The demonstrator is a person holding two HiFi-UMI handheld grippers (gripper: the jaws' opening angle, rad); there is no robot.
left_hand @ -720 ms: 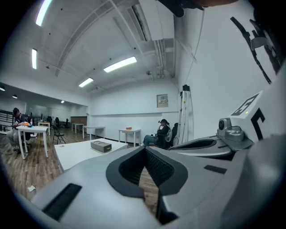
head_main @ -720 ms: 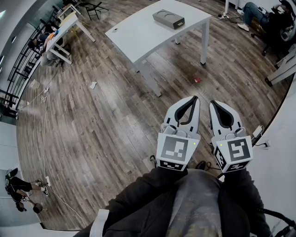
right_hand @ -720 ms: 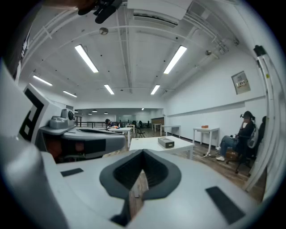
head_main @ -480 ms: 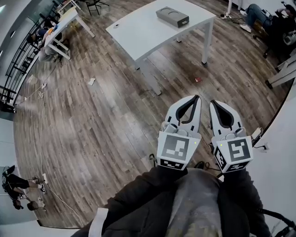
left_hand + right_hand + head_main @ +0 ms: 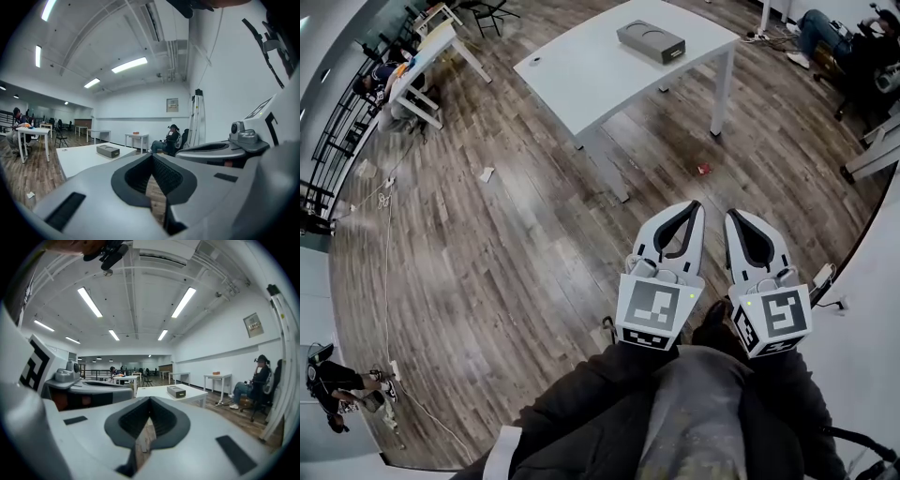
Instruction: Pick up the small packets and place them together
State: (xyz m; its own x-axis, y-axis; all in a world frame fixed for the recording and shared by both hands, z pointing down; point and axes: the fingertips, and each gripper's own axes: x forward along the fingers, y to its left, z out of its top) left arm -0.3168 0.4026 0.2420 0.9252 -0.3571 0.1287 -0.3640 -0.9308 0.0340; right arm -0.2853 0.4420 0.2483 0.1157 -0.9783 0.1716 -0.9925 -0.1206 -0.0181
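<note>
Bare wooden floor lies open ahead of you and to your left. Beyond it stands the white table, with a grey box near its far edge. You hold the left gripper and the right gripper side by side close to your body, each with its jaws closed on nothing. A small red item, perhaps a packet, lies on the floor by the table's leg. A white scrap lies further left.
</note>
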